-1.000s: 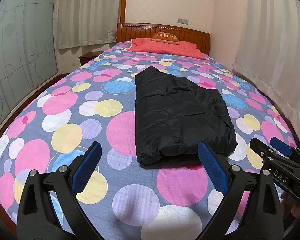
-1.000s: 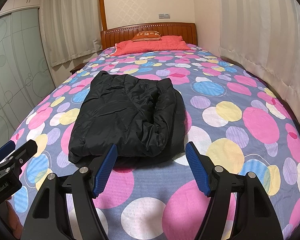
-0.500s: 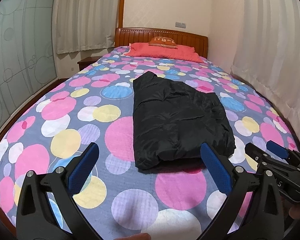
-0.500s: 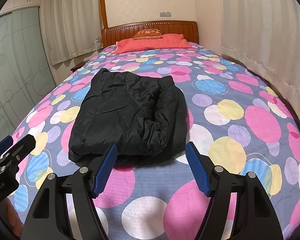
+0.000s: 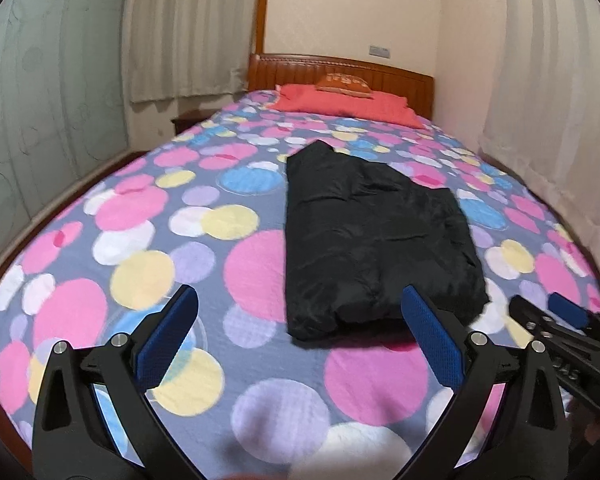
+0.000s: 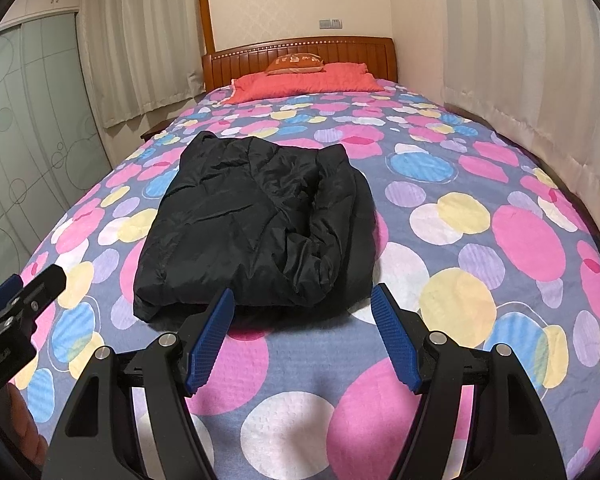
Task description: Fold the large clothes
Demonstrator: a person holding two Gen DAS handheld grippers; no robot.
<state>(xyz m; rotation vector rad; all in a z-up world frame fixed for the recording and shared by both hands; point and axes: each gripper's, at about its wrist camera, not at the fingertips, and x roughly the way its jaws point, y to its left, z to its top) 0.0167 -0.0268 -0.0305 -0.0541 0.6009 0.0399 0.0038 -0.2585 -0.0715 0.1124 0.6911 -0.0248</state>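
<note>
Black puffy jacket folded on bedspread; both grippers' jaws apart, empty.

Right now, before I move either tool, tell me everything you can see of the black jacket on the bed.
The black jacket looks like thin, slightly shiny padded fabric, wrinkled and puffy. It lies folded into a rough rectangle, flat on the dotted bedspread, lengthwise toward the headboard. Its right edge shows bunched, rolled layers. Nothing but the bedspread touches it; both tools sit open, short of its near edge.
</note>
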